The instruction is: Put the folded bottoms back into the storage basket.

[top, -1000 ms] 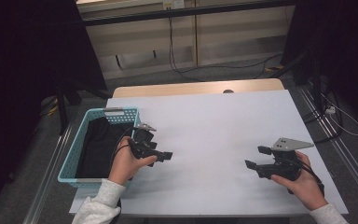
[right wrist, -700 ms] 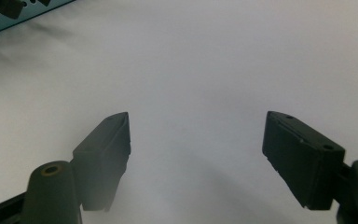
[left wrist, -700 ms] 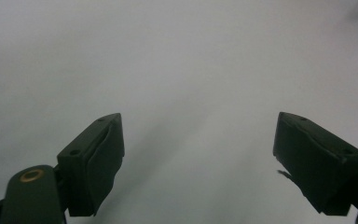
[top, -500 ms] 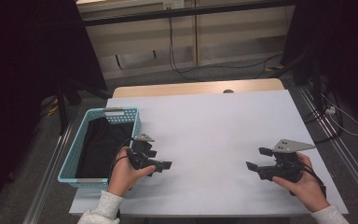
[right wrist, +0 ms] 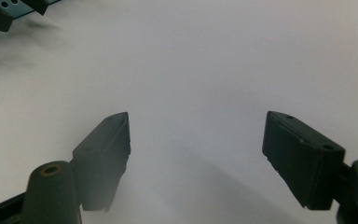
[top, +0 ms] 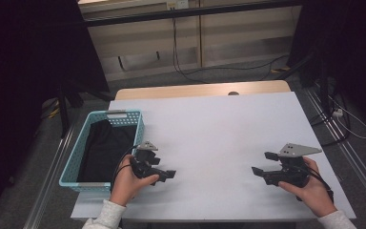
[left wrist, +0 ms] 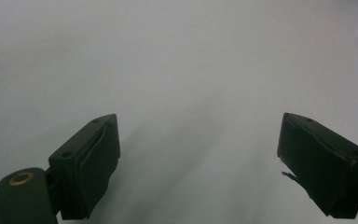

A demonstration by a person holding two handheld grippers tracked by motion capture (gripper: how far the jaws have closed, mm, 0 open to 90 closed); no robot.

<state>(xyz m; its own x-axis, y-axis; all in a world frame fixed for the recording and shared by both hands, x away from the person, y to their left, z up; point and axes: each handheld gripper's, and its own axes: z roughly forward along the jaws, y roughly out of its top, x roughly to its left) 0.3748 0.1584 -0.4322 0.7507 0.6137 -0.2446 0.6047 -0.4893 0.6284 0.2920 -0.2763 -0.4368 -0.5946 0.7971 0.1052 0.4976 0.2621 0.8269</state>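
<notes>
Hovering left gripper (top: pixel 167 174) just opening, empty, right gripper (top: pixel 258 171) wide, empty, unlabelled teal basket (top: pixel 74 157).

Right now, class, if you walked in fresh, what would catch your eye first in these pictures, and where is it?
Probably the turquoise basket at the table's left edge, with black cloth lying inside it. Next, the two black grippers low over the bare white table: the left gripper beside the basket and the right gripper near the right edge, both open with nothing between their jaws.

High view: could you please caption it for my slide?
Both tongs open over white table; dark cloth in blue basket.
</notes>
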